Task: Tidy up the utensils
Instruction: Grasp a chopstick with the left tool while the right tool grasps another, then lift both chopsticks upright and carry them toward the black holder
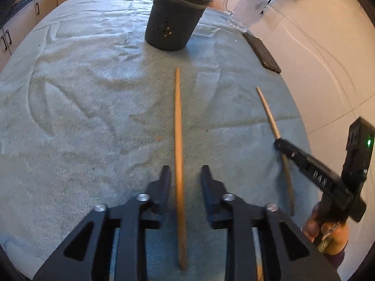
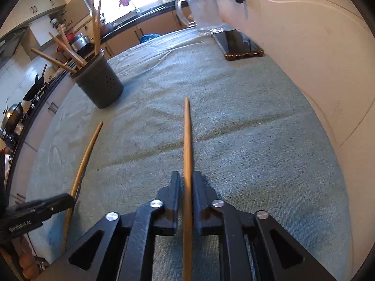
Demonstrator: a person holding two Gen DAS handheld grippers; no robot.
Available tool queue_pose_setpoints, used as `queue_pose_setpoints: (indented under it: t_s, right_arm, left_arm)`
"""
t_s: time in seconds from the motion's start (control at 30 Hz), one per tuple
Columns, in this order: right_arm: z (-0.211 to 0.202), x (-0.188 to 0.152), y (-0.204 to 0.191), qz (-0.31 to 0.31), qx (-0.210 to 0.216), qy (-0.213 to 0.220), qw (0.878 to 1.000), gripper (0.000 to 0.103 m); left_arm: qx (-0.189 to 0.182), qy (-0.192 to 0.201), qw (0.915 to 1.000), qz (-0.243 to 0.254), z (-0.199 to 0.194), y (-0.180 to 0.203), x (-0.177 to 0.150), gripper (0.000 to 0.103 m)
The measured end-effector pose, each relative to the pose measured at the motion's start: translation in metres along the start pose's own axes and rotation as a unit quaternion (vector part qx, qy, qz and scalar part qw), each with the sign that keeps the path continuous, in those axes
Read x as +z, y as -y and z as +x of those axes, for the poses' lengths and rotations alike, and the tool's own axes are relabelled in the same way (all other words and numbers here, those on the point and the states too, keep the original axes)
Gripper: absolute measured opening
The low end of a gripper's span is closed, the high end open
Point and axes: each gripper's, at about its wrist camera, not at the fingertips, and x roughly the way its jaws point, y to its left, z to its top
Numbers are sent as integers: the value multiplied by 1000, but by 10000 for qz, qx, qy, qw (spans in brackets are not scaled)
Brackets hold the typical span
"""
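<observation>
In the left wrist view, the near end of one chopstick (image 1: 178,164) was hidden under the left tool (image 1: 185,175), whose fingers stood wide apart on either side of it without touching. That chopstick lay flat on the towel-covered tabletop (image 1: 82,105), its long axis pointing straight toward the dark utensil holder (image 1: 174,18), well short of it. A second chopstick (image 1: 273,126) lay to the right of the first, angled slightly away from the holder; the right tool (image 1: 280,143) crossed its middle and covered that part. The holder's top was cut off by the frame, so the sticks inside could not be counted. A glass mug (image 1: 243,7) and a dark phone (image 1: 262,52) sat right of the holder.

In the right wrist view, the right tool (image 2: 186,188) had closed narrowly on the second chopstick (image 2: 187,145), gripping it between both fingers; the stick ran forward, its tip pointing past the right of the holder (image 2: 98,82). The first chopstick (image 2: 85,161) lay left, its tip aimed toward the holder, its near part hidden behind the left tool (image 2: 65,199). About six sticks leaned in the holder. Two chopsticks lay outside it.
</observation>
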Motion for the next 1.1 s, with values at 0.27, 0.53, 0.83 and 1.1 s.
queue_pose_setpoints:
  t_s: [0.27,0.53,0.83,1.1]
  right_arm:
    - [13,25,4,-229,319,-624,9973,26]
    - [43,61,-12,-865,-270,-949,9914,25]
    - [61,79,-28,-1188,-537,-819,9881,8]
    - [7,80,-27,-832,-32,-86,9965,7]
  left_arm:
    - [385,-324,9980,392,24,9,42,29]
    - [518,-245,9962,656,37,15,64,29]
    - [540,163,9941,925,44,19,67,6]
    - [237,900,9929,736,-18,9,54,6]
